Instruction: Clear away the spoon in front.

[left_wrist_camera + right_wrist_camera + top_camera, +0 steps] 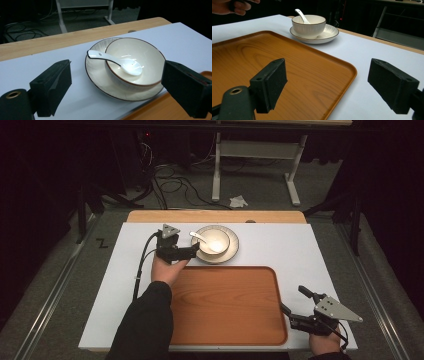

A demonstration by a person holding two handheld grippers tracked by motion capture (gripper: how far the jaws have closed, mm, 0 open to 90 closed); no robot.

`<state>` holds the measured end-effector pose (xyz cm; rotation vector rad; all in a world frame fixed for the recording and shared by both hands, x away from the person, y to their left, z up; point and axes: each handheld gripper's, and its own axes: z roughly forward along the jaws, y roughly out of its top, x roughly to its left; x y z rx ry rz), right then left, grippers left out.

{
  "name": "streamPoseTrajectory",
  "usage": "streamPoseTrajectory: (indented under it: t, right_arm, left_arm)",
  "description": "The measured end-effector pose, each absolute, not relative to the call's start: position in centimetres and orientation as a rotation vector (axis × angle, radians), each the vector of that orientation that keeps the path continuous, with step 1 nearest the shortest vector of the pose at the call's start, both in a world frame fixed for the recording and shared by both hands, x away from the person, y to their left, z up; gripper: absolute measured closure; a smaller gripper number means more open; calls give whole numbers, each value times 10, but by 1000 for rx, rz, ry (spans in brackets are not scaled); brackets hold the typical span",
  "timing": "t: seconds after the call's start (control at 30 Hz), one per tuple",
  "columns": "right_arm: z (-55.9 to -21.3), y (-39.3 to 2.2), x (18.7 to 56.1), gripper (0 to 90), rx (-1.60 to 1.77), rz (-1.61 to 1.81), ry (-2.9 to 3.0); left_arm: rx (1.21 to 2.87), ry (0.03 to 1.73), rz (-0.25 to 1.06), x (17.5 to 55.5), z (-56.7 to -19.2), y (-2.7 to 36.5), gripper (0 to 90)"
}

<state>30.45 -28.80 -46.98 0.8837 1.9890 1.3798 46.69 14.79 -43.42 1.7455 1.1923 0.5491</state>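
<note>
I work in a recording lab, not a kitchen: black curtains close off the room, loose cables snake over grey carpet, and a white-framed bench stands behind my counter, a wooden top under a white sheet, flanked by metal floor rails.

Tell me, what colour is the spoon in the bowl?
White. The spoon lying in the cream bowl shows best in the left gripper view.
</note>
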Motion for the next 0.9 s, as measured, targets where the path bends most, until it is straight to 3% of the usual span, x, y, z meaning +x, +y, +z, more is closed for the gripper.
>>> streamPoseTrajectory:
  t: [0.33, 0.6, 0.73, 0.9]
  right_arm:
    - [-475, -287, 306, 163, 891, 1398, 1988]
    - [-477, -286, 307, 163, 892, 1411, 1994]
    - [-478, -286, 310, 163, 895, 1412, 2004]
    - [-478, -286, 310, 163, 897, 1410, 2016]
  left_arm:
    - [1767, 1232, 561, 503, -428, 137, 121]
    - [1740, 1274, 537, 525, -429, 133, 249]
    - [1752, 1287, 557, 528, -433, 127, 504]
    - [1754, 1301, 585, 530, -437, 119, 900]
